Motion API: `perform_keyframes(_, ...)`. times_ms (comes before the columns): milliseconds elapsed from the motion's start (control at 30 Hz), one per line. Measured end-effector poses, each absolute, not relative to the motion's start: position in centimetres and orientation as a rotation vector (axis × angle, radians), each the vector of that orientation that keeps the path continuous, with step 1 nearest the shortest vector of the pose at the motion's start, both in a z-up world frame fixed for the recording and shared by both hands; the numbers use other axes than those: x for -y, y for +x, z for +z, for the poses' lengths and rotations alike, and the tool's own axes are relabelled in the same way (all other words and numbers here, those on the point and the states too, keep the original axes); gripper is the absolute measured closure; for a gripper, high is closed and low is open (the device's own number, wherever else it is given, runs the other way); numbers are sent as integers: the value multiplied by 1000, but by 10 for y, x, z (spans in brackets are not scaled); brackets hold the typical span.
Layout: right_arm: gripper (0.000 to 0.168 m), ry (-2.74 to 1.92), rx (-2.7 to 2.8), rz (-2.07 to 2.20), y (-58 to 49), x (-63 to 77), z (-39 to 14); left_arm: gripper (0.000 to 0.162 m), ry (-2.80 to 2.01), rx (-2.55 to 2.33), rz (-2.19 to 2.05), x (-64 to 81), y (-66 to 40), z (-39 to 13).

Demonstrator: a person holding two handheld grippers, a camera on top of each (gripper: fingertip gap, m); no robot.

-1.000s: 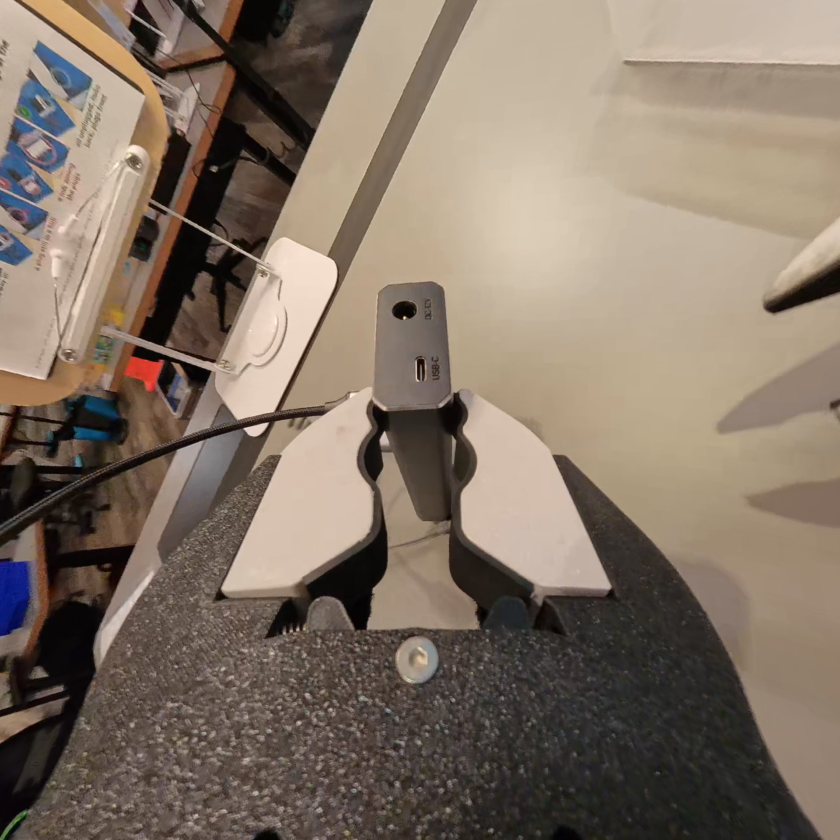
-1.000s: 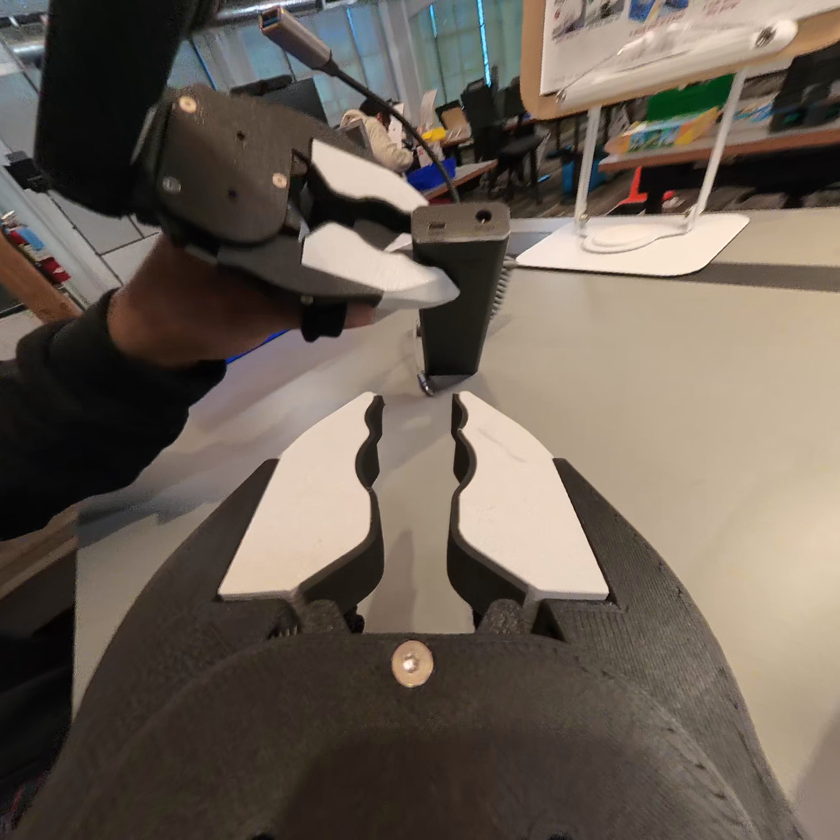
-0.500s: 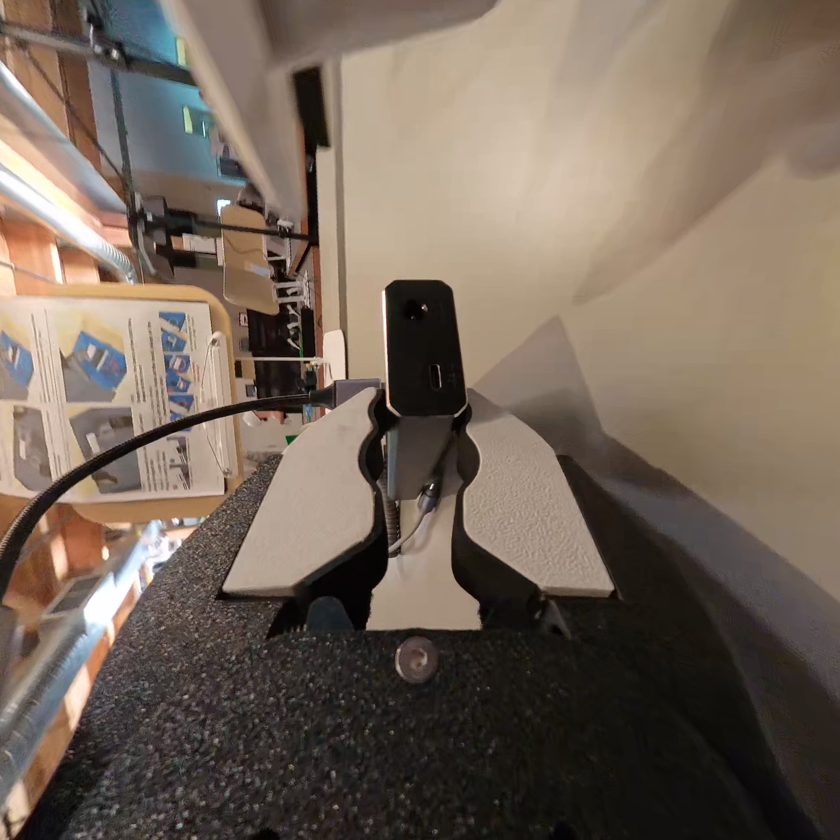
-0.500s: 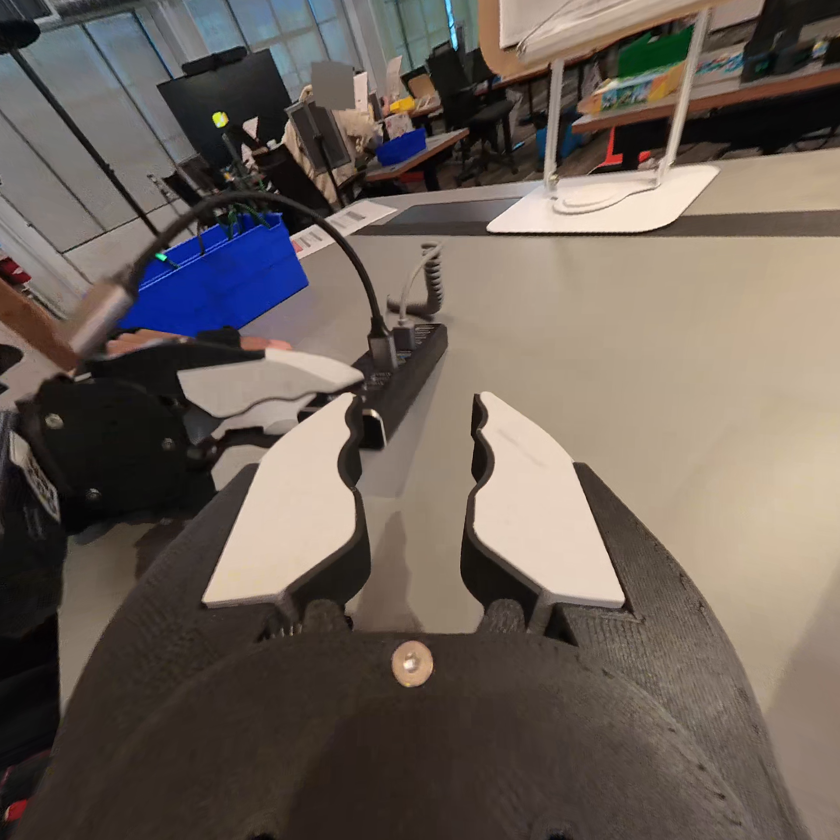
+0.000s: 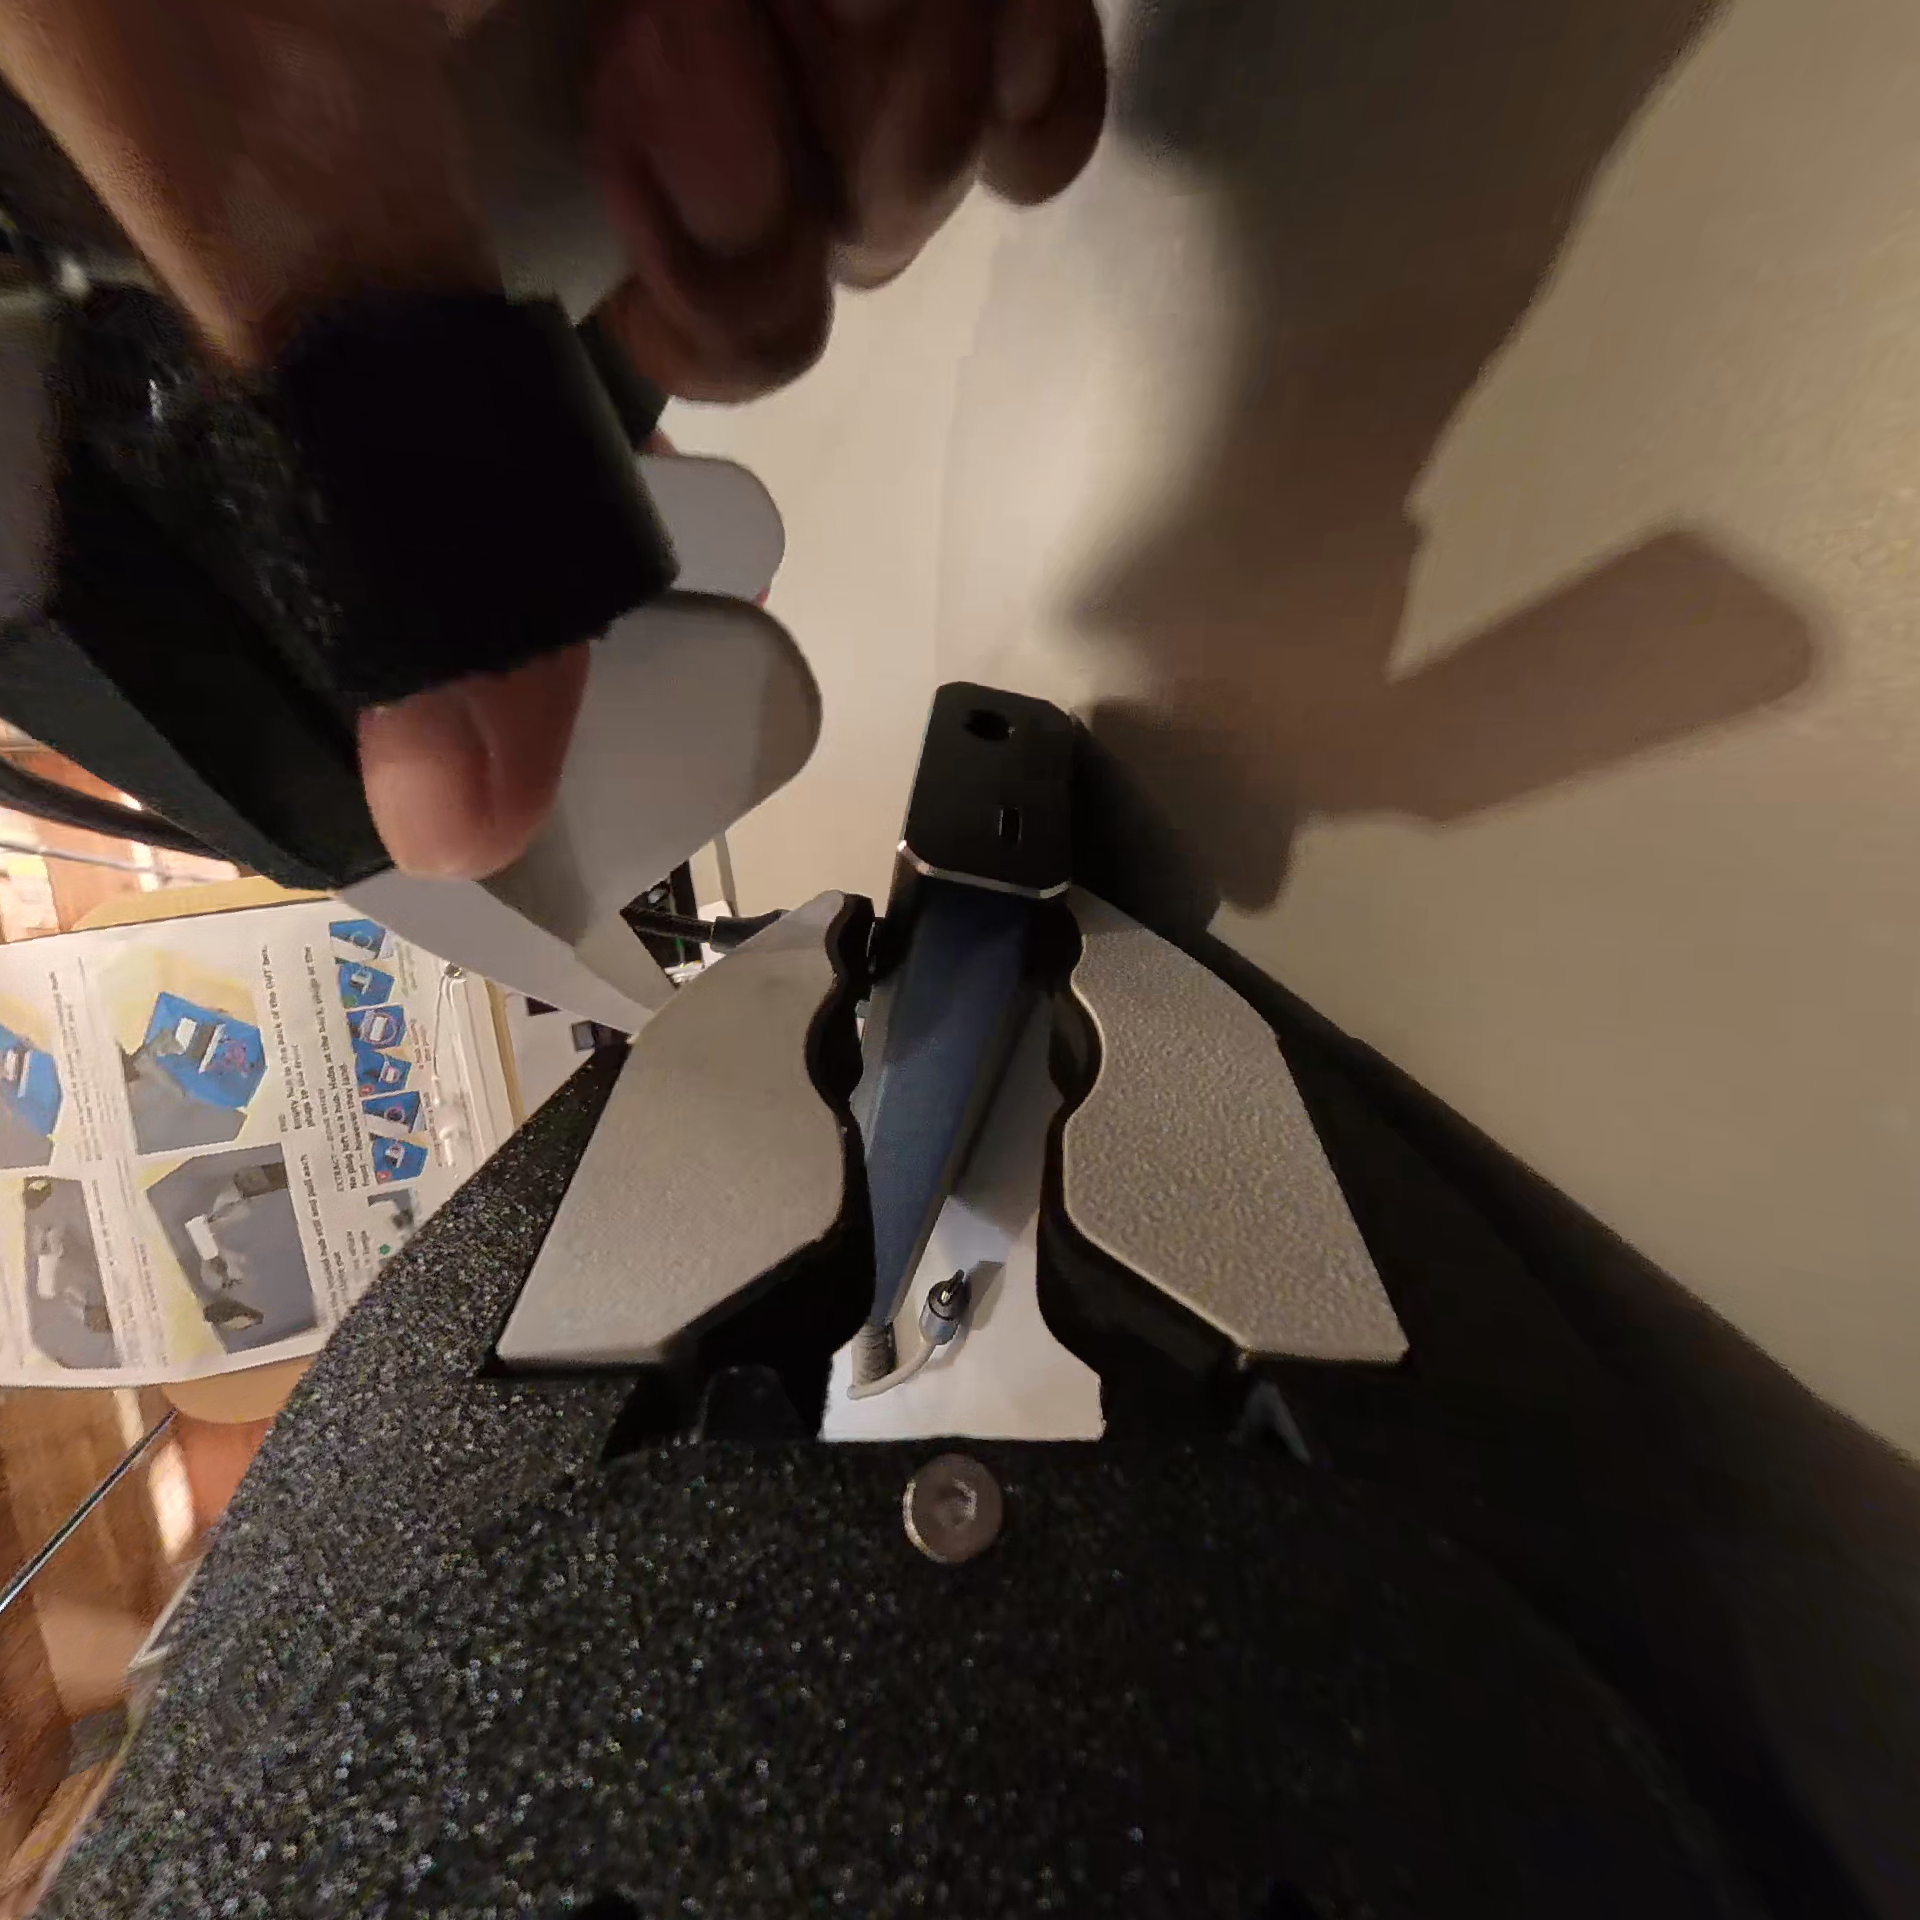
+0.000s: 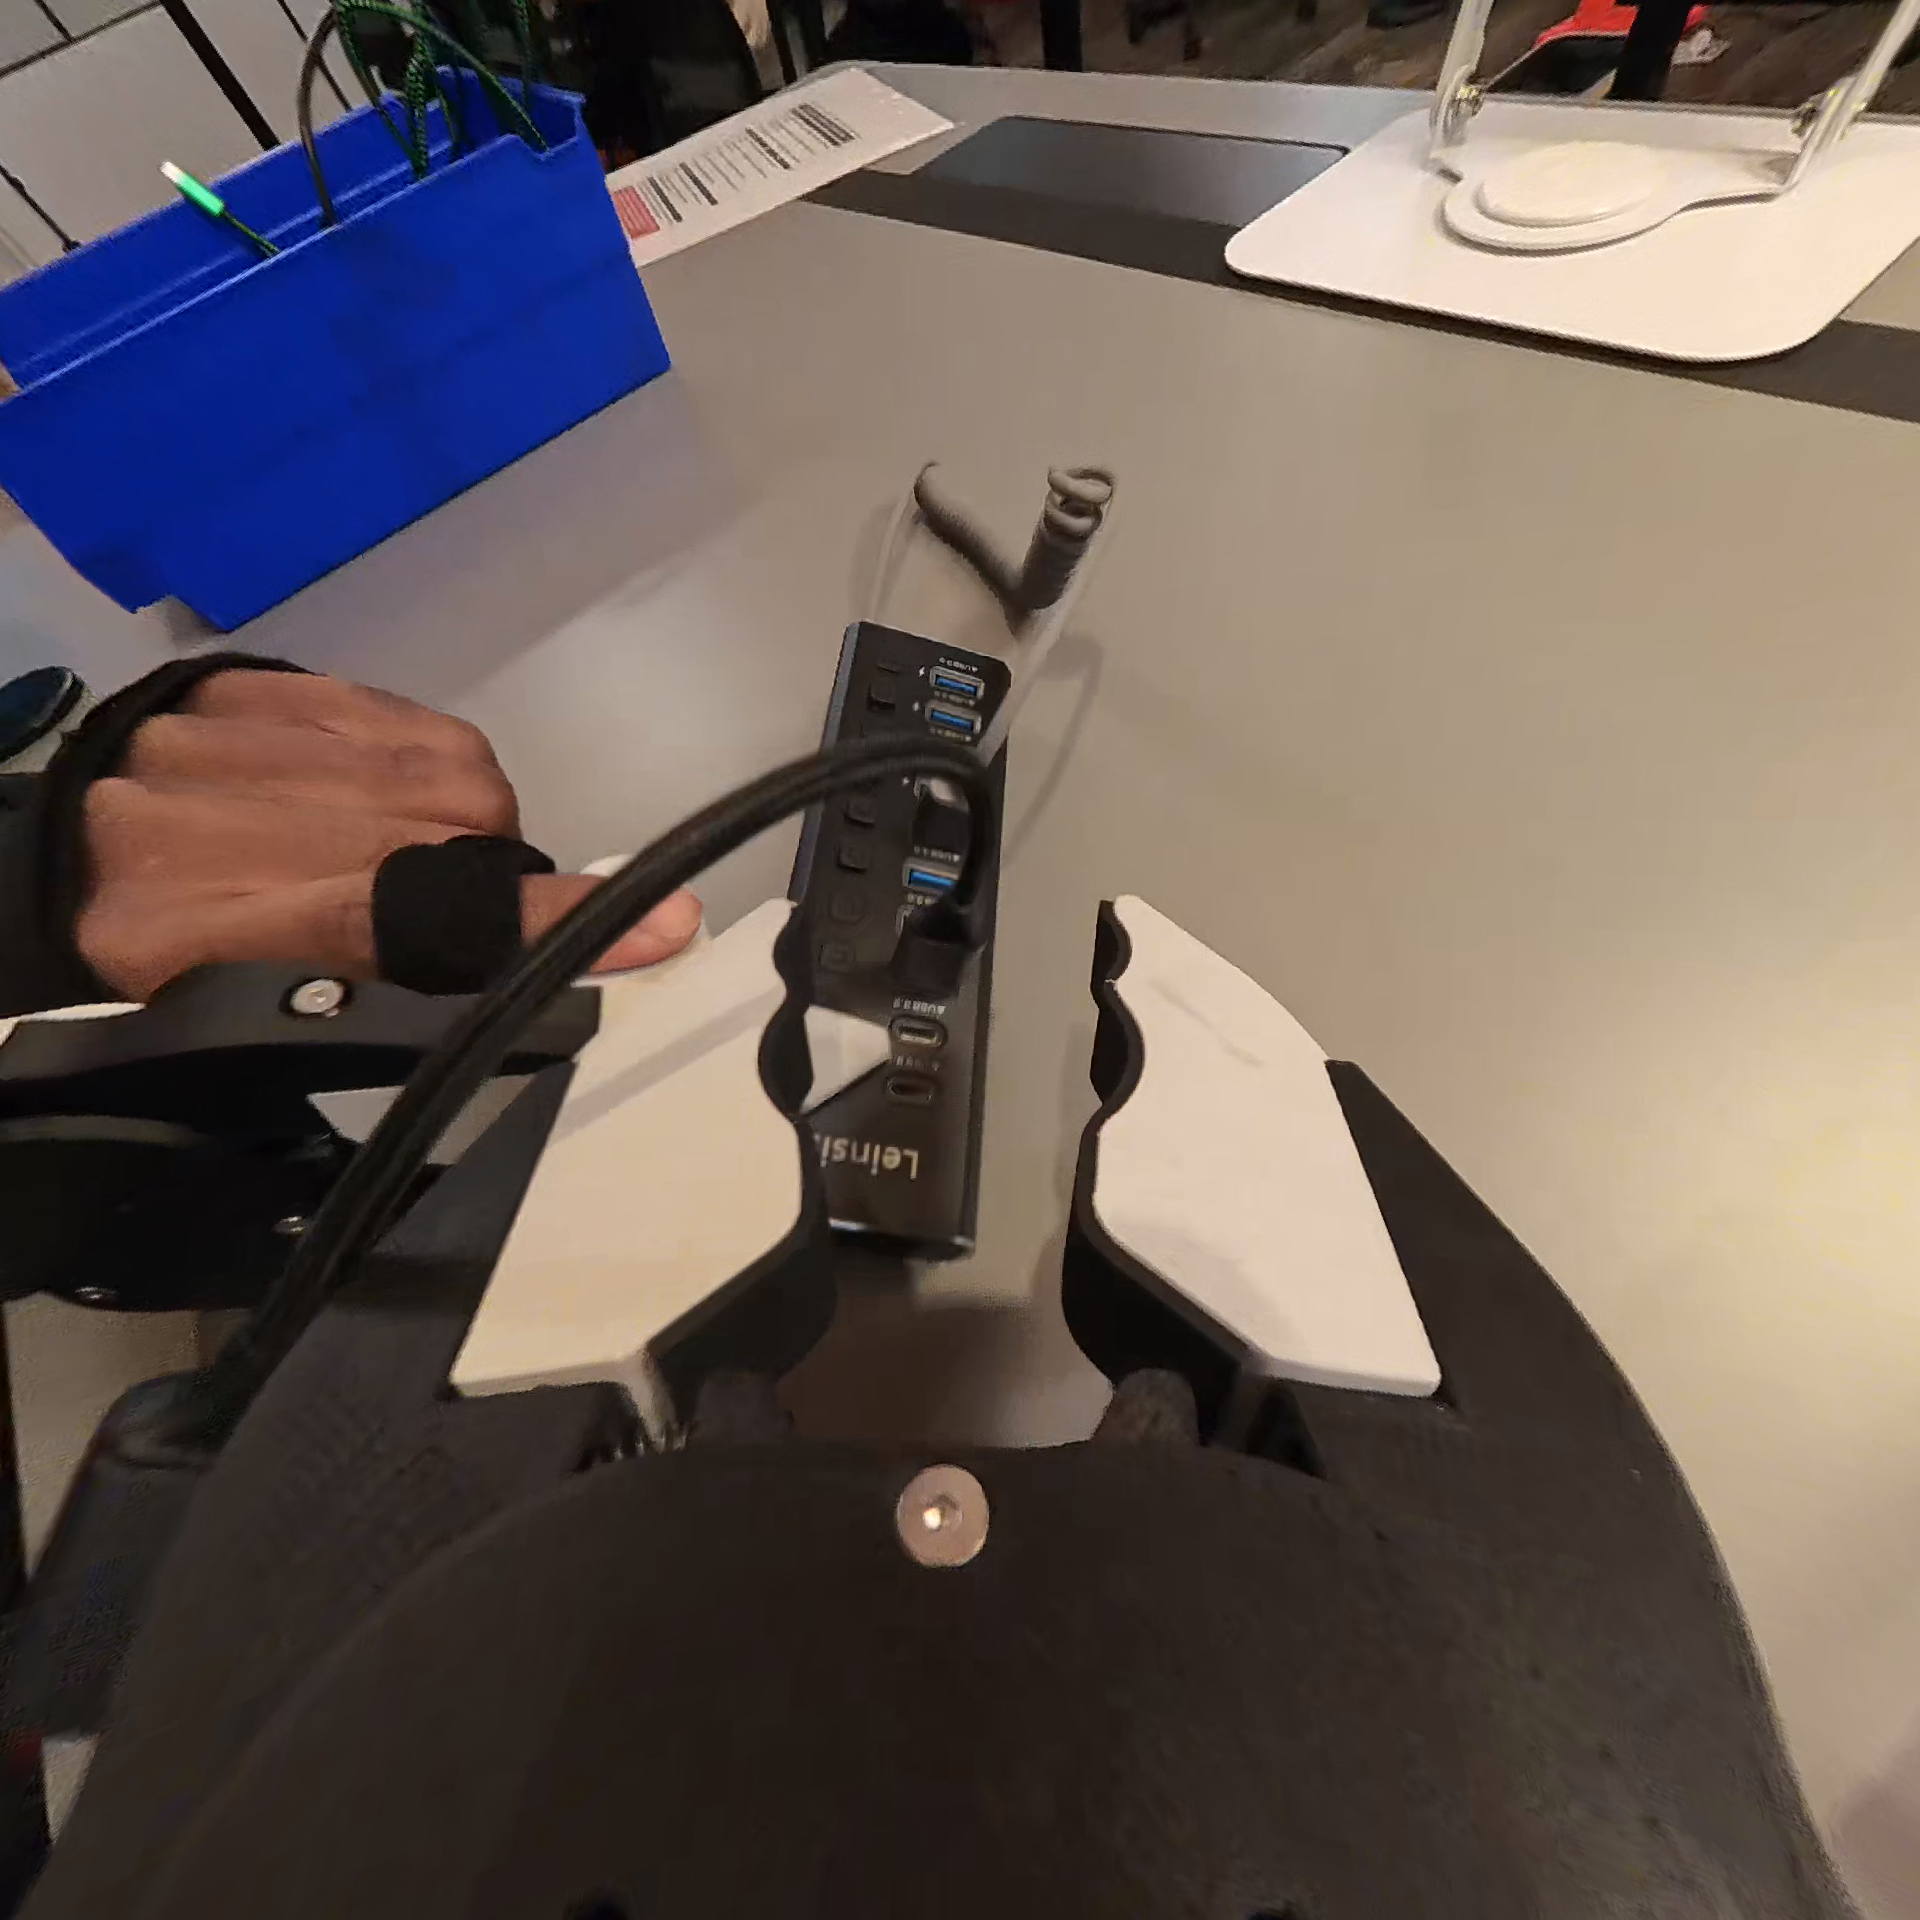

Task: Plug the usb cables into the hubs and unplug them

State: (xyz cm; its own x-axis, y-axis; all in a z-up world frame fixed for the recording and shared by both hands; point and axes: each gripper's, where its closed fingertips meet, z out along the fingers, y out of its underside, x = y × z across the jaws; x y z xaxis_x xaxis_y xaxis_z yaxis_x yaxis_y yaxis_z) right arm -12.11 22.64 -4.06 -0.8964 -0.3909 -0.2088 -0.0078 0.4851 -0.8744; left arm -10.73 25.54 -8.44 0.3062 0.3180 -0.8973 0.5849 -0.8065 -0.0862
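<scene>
My left gripper [image 5: 956, 935] is shut on the dark grey USB hub [image 5: 987, 800], gripping its long sides. In the right wrist view the hub [image 6: 904, 1153] lies flat on the grey table [image 6: 1455, 831], ports facing up. A black braided cable [image 6: 623, 894] arcs in from the left, and its plug [image 6: 930, 951] sits in a port near the middle. My right gripper [image 6: 945, 920] is open, its fingers spread either side of the hub at the plug. A left fingertip [image 6: 831, 1060] presses the hub's left side. The right gripper [image 5: 748, 613] shows blurred in the left wrist view.
The hub's own coiled grey lead [image 6: 1060, 530] lies just beyond it. A blue bin [image 6: 312, 353] holding cables stands at the back left, with a paper sheet [image 6: 769, 156] behind it. A white stand base [image 6: 1558, 229] is at the back right. An instruction sheet [image 5: 208, 1143] hangs on the stand.
The left gripper has tipped the hub from upright down flat onto the table. The right gripper has opened wider and moved in over the hub at the plugged cable.
</scene>
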Motion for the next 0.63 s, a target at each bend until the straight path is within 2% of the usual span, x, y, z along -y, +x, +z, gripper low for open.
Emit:
perform_keyframes(100,129,-354,-2360,-1396,-119,-216,-36,121,2407,-888,-1521,-260,-101,-83)
perform_keyframes(233,165,-419,-2335,-1417,-113,-209,-30,101,2499,-992,-1573,-262,-89,-77)
perform_keyframes(367,165,-540,-2372,-1477,-109,-204,-27,74,2516,-990,-1641,-254,-69,-66)
perform_keyframes(467,165,-632,-2405,-1507,-106,-203,-28,73,2562,-1118,-1646,-236,-57,-67)
perform_keyframes(633,164,-642,-2356,-1478,-106,-205,-27,72,2824,-1710,-1465,-214,-54,-59)
